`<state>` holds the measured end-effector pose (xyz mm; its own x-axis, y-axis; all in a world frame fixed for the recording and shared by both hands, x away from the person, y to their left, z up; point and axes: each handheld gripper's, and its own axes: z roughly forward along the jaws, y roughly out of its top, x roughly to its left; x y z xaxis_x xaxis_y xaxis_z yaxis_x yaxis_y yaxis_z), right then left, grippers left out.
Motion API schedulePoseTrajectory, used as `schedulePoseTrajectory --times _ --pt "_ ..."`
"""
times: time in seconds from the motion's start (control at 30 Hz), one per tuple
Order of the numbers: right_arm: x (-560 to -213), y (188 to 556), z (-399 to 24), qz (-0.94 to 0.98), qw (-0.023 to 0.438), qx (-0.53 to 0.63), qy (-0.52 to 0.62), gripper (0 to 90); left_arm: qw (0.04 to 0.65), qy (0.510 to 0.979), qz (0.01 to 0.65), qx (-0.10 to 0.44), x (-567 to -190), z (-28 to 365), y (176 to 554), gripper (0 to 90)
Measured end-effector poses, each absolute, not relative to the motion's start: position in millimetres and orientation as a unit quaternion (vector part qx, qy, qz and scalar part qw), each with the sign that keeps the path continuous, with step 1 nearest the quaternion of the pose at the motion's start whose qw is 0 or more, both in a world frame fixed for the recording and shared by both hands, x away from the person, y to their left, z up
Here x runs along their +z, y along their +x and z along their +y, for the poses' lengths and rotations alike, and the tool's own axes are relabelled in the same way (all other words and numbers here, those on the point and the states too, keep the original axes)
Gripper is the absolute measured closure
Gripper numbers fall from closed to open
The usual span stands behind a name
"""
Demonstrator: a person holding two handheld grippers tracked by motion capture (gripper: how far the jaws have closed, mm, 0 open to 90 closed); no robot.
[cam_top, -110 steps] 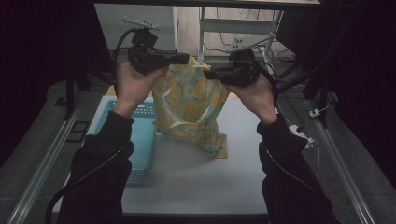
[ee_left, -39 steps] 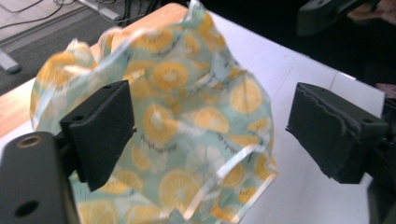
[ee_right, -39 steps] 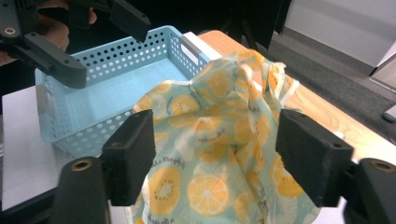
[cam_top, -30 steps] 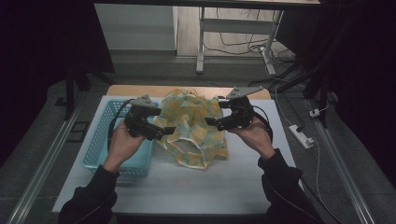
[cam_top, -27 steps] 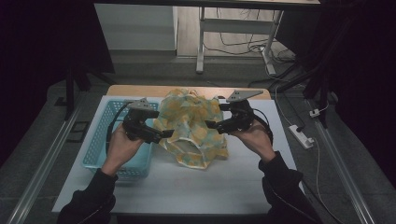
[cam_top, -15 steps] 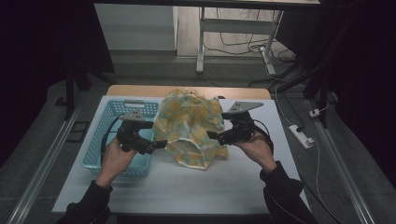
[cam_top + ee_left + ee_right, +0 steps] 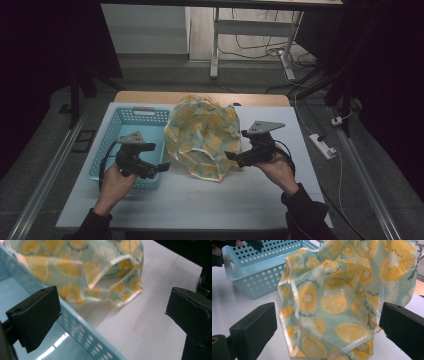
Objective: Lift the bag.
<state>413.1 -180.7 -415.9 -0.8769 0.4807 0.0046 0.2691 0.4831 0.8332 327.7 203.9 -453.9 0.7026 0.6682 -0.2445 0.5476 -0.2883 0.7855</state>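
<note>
Cloth with the lemon print lies crumpled at table centre, set down; folding or binning it is left. Left gripper, at its eight o'clock over the blue basket, gapes empty. Right gripper, at four, has just been opening, nothing pinched.

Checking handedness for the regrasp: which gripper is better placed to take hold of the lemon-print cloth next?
Probably right. The right gripper sits at the lemon-print cloth, open. The left gripper is open over the blue basket rim, farther off.

Crumpled lemon-print cloth bag heaped beside basket.
</note>
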Motion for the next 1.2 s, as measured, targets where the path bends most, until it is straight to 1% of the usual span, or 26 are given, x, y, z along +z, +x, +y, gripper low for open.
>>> schedulePoseTrajectory --times 0.53,0.83,1.03,1.2 --pt "-429.9 384.0 -212.4 0.845 0.133 0.459 0.238 0.3 0.455 0.783 0.415 0.083 -471.1 227.3 279.6 0.0" --pt "-448.7 362.4 -245.1 0.833 0.137 0.461 0.274 0.0 0.463 0.762 0.443 0.09 -483.0 248.9 247.2 0.0" --pt "-462.0 349.8 -270.9 0.826 0.148 0.452 0.303 0.0 0.451 0.758 0.456 0.123 -486.2 259.2 227.7 0.0" --pt "-473.6 338.2 -291.8 0.821 0.151 0.441 0.329 0.0 0.437 0.757 0.468 0.132 -491.4 265.1 214.9 0.0"
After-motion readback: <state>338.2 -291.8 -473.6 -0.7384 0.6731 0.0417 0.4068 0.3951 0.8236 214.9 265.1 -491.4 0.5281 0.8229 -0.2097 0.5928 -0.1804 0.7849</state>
